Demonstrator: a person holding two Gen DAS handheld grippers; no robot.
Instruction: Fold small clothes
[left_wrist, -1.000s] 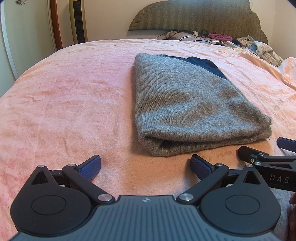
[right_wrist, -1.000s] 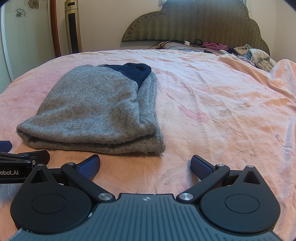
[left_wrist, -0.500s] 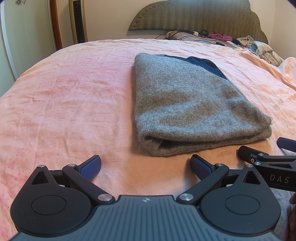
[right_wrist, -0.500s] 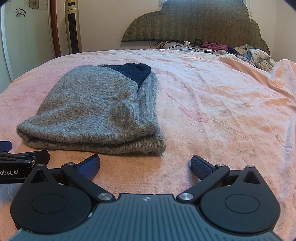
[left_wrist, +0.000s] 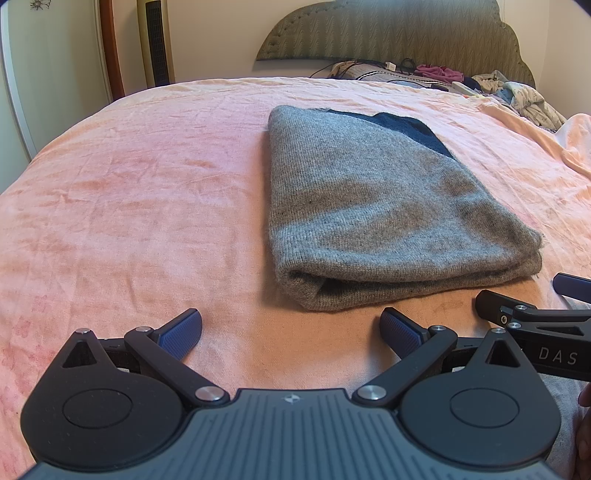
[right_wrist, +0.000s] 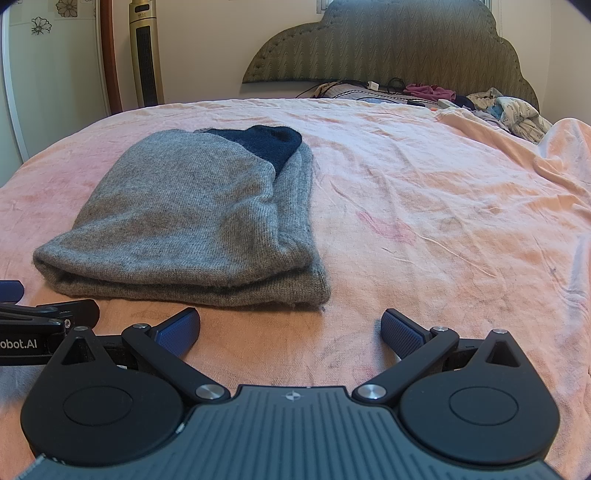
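Note:
A grey knitted garment (left_wrist: 384, 210) lies folded in a flat stack on the pink bedspread (left_wrist: 140, 206), with a dark blue part (left_wrist: 410, 129) showing at its far end. It also shows in the right wrist view (right_wrist: 195, 221). My left gripper (left_wrist: 291, 330) is open and empty, just short of the garment's near folded edge. My right gripper (right_wrist: 290, 330) is open and empty, near the garment's near right corner. Each gripper's side shows in the other's view: the right one (left_wrist: 532, 321), the left one (right_wrist: 40, 325).
A padded green headboard (right_wrist: 388, 48) stands at the far end, with a pile of loose clothes and cables (right_wrist: 443, 94) below it. A tower fan (right_wrist: 146, 55) stands at the back left. The bedspread (right_wrist: 461, 221) is rumpled on the right.

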